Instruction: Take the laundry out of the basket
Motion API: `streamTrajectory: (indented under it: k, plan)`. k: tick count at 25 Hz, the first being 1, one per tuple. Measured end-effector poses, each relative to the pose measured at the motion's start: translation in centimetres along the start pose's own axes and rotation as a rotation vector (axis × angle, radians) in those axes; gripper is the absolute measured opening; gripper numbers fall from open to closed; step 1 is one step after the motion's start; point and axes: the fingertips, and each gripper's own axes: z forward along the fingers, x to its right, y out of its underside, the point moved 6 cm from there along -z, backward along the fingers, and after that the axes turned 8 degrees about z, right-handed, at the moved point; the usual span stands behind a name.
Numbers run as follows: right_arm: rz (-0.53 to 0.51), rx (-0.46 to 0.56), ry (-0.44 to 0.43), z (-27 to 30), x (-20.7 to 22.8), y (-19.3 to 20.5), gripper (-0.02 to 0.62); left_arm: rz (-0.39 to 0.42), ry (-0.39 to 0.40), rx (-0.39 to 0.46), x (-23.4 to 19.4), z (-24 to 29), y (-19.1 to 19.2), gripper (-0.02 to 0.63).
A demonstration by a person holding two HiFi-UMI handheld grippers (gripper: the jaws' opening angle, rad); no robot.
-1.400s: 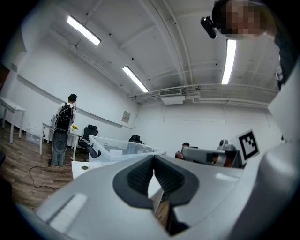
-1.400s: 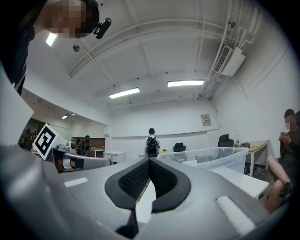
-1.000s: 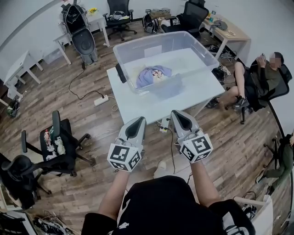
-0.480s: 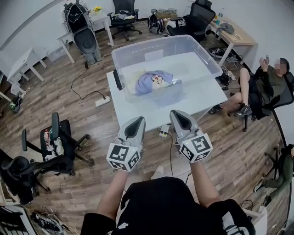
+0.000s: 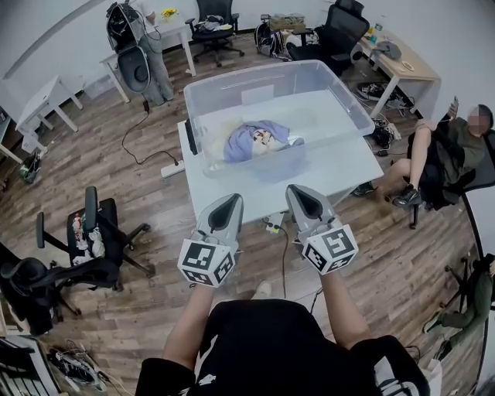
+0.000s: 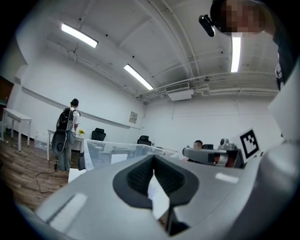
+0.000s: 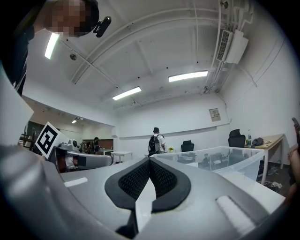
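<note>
Basket (image 5: pixel 232 87) nearer; left tongs (image 5: pixel 234 200) and right tongs (image 5: pixel 295 190) closed (both empty)

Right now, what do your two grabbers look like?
The left gripper and right gripper are smooth grey shells that narrow toward the tip, with black ribbed pads inside the jaws. Each carries a white cube with black square markers. The person wears a black top.

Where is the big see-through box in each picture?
Head view: the see-through box sits on the white table, top middle of the picture.
Left gripper view: the box is low down, left of the middle.
Right gripper view: the box is low down, right of the middle.
Shared landmark: the standing person with a backpack, beyond the box in every view.
</note>
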Motion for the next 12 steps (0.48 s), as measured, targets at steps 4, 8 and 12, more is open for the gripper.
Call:
streamTrajectory:
  k: [4,8,12]
  plan:
    - [0.010,0.011,0.000,0.0,0.9,-0.3,-0.002,0.008,-0.011,-0.007,0.0,0.3,-0.3,0.008]
    - [0.017,0.010,-0.014,0.7,1.1,-0.3,-0.002,0.014,-0.027,-0.009,-0.4,0.6,-0.5,0.009]
    - [0.018,0.009,-0.020,1.8,1.3,-0.2,-0.002,0.018,-0.029,-0.007,-1.1,1.2,-0.7,0.008]
